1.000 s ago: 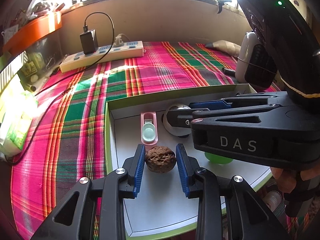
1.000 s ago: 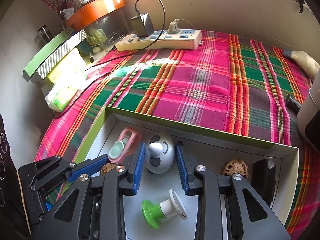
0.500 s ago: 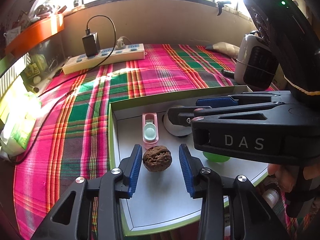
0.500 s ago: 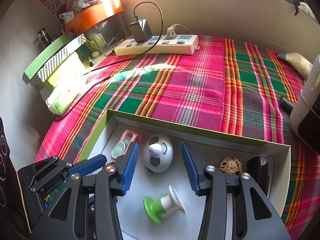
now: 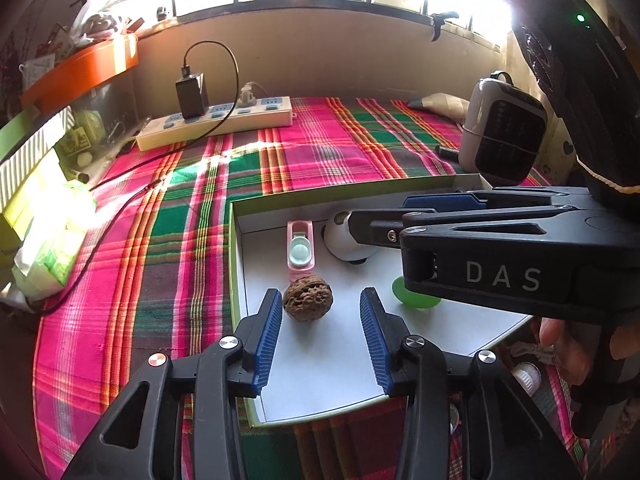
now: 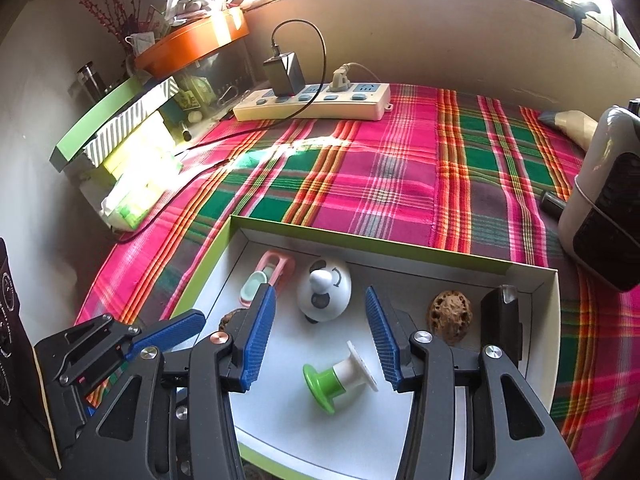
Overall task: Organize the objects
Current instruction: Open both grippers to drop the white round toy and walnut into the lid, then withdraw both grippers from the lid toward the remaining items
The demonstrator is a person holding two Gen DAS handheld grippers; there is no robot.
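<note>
Left gripper jaws opening, empty

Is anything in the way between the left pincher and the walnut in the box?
No. The walnut lies on the box floor just ahead of the left gripper, whose jaws are opening with bare floor between them. The pink clip sits behind the walnut, not in front.

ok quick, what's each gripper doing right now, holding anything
left gripper: jaws opening, walnut loose between them, nothing held
right gripper: open, empty
</note>
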